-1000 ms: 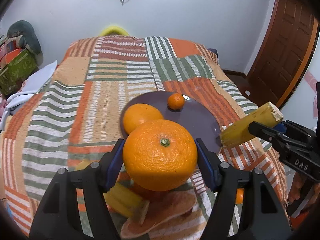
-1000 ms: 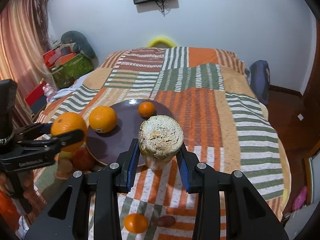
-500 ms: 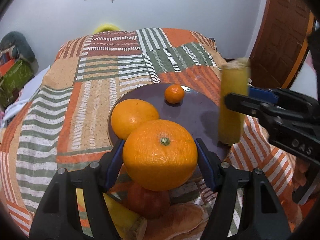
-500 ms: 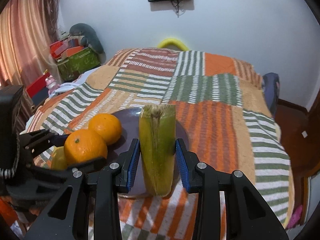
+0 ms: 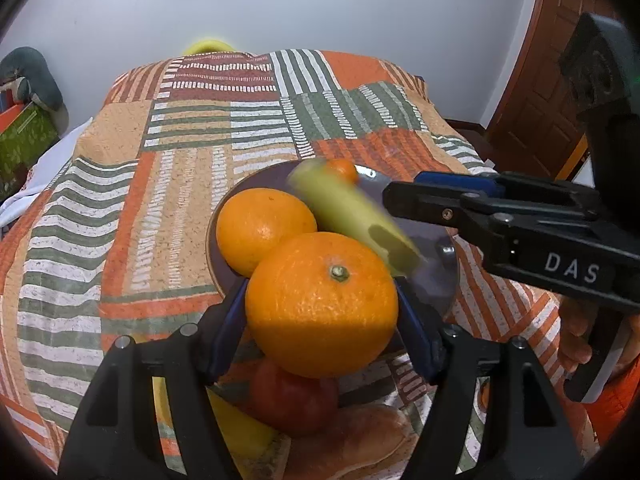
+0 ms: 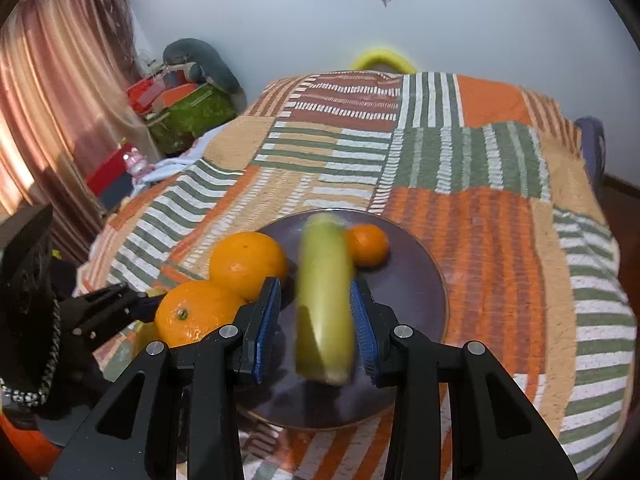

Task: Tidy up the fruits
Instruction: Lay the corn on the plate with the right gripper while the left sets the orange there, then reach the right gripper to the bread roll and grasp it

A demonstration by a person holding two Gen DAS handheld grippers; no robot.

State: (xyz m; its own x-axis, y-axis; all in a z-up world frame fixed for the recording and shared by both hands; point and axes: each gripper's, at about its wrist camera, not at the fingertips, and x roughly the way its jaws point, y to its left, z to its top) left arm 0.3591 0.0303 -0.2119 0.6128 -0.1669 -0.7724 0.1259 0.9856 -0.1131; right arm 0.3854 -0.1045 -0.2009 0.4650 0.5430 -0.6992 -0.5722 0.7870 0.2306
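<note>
Fingers of my left gripper point(image 5: 320, 308) are clamped on a large orange point(image 5: 322, 304), its green stem button facing the camera, held at the near rim of a dark purple plate point(image 6: 404, 280). On my right gripper point(image 6: 316, 320) the blue pads point(image 6: 267, 320) stand apart with gaps on both sides of a yellow-green banana piece point(image 6: 324, 300), which is motion-blurred, so I cannot tell if a pad touches it; it lies over the plate. I see a patchwork bedspread point(image 5: 180, 168) of orange, green and white stripes under everything, a pale wall point(image 6: 460, 20) with a dark screen behind, pinkish curtains point(image 6: 56, 92) on the left and a wooden door point(image 5: 548, 92) on the right. On the plate sit a second orange point(image 5: 264, 228) touching the held one and a small mandarin point(image 6: 368, 245) just beside the banana's far end. Below the held orange lie a red fruit point(image 5: 294, 398), another banana point(image 5: 240, 432) and a bread roll point(image 5: 352, 444), partly hidden by my gripper's arms.
</note>
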